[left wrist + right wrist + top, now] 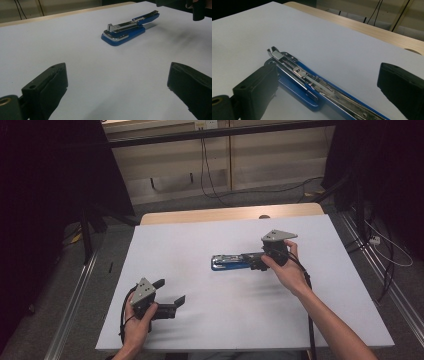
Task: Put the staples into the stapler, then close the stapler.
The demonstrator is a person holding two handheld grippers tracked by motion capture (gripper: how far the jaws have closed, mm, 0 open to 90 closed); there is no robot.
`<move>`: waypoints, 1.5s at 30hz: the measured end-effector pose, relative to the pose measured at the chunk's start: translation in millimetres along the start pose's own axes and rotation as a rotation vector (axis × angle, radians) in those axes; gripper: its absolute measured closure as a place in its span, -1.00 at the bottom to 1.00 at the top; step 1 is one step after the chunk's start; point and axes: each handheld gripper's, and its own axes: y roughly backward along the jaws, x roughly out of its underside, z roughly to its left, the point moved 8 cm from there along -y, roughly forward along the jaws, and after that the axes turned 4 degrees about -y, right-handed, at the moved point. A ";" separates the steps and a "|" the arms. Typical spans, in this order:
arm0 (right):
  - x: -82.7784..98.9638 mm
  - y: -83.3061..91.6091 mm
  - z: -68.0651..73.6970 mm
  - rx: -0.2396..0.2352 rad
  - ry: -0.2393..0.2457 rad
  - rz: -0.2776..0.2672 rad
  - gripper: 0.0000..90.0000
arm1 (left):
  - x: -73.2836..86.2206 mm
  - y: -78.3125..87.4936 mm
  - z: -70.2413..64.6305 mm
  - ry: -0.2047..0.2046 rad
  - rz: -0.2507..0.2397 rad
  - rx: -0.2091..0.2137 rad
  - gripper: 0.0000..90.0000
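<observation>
A blue stapler (pixel 227 262) lies on the white table (pixel 225 330) a little right of centre, its top arm swung open so the metal staple channel (pixel 312 80) shows. My right gripper (pixel 260 261) is at the stapler's right end, open, one jaw on each side of the stapler's body (pixel 294 91) without pinching it. My left gripper (pixel 171 291) is held near the front left of the table, open, with nothing between its jaws. From there the stapler (pixel 125 32) lies well ahead, and the right gripper (pixel 197 10) shows at the top right.
The table's wooden far edge (pixel 230 214) shows beyond the white sheet. Cables (pixel 210 185) run across the floor behind, and dark curtains (pixel 50 195) hang on both sides. Metal rails (pixel 75 295) run along the floor beside the table.
</observation>
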 end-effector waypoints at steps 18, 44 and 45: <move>25.1 34.2 -2.2 0.058 -0.030 -0.083 -0.93 | 1.1 5.5 3.7 0.022 0.017 -0.047 -0.93; 49.6 54.3 -10.4 0.103 -0.051 -0.070 -0.94 | 7.2 1.2 2.1 0.041 0.042 -0.012 -0.90; 50.3 55.2 -10.8 0.105 -0.046 -0.074 -0.93 | 6.6 1.0 2.1 0.036 0.044 -0.012 -0.90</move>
